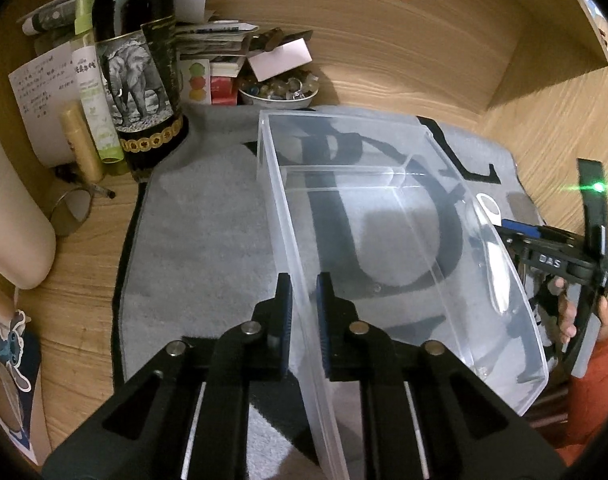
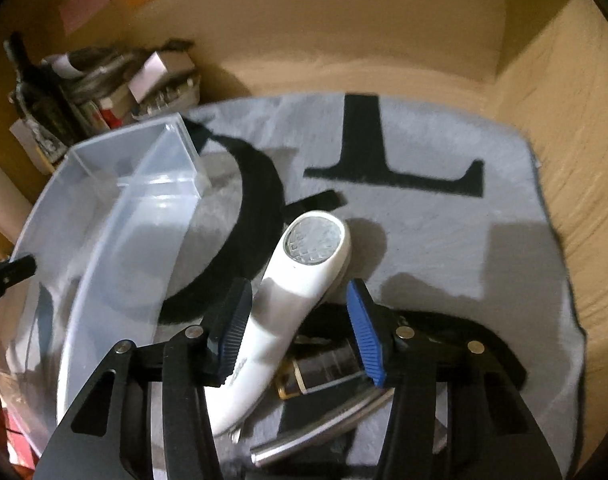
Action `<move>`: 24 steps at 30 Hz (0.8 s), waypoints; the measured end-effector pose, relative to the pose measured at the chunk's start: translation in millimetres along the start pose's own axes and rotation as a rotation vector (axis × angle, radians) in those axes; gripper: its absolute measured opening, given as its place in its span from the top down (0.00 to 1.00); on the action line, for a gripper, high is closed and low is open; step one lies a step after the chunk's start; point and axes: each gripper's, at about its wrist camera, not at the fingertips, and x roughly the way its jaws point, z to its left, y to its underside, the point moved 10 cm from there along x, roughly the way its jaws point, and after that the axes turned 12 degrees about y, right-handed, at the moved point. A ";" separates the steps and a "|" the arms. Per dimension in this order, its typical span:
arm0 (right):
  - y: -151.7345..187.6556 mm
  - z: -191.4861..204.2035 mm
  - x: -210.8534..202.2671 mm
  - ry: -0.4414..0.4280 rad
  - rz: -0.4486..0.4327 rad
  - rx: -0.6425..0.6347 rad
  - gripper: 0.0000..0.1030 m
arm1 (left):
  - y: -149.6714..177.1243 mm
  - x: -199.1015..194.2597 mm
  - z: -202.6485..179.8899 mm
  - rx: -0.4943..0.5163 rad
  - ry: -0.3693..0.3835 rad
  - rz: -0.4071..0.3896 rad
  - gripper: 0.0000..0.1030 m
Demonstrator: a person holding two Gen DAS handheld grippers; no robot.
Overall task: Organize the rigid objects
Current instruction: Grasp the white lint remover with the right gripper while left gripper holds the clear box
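Left wrist view: our left gripper (image 1: 304, 312) has its jaws pinching the clear bin's (image 1: 384, 184) near wall. Our right gripper (image 2: 300, 328) spreads its jaws wide around the white shaver (image 2: 288, 300) on the grey mat (image 2: 464, 240).

A lived-in home desk nook: wood-grain desk (image 1: 384, 40) with wooden side walls, a grey lettered mat (image 1: 208, 220) spread on it, and at the far left household clutter, namely a wine bottle (image 1: 138, 72), handwritten note (image 1: 38, 92), stacked papers (image 1: 212, 36) and a bowl of trinkets (image 1: 278, 92)

Elephant-label bottle (image 1: 138, 60) beside bead bowl (image 1: 278, 94).
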 end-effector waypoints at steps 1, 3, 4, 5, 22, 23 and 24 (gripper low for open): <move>0.2 1.7 5.2 0.000 0.019 0.001 0.55 | 0.1 -0.1 0.0 0.002 -0.001 0.000 0.88; -0.7 3.8 11.7 -0.001 0.032 -0.002 0.55 | 0.1 -0.2 0.6 -0.001 0.002 -0.003 0.88; -1.1 5.3 15.0 0.001 0.037 -0.006 0.56 | 0.3 -0.1 0.6 -0.003 0.004 -0.004 0.88; -2.5 6.1 16.2 0.004 0.031 -0.008 0.57 | 0.2 0.1 0.9 -0.005 0.006 -0.006 0.88; -29.7 0.9 -63.9 -0.036 -0.223 0.027 0.67 | -1.7 3.2 2.2 -0.015 -0.019 0.000 0.88; -33.0 2.1 -70.1 -0.043 -0.239 0.032 0.67 | -2.0 3.3 2.3 -0.013 -0.022 0.000 0.88; -36.7 3.4 -78.7 -0.052 -0.260 0.033 0.67 | -2.2 3.4 2.3 -0.011 -0.025 0.000 0.88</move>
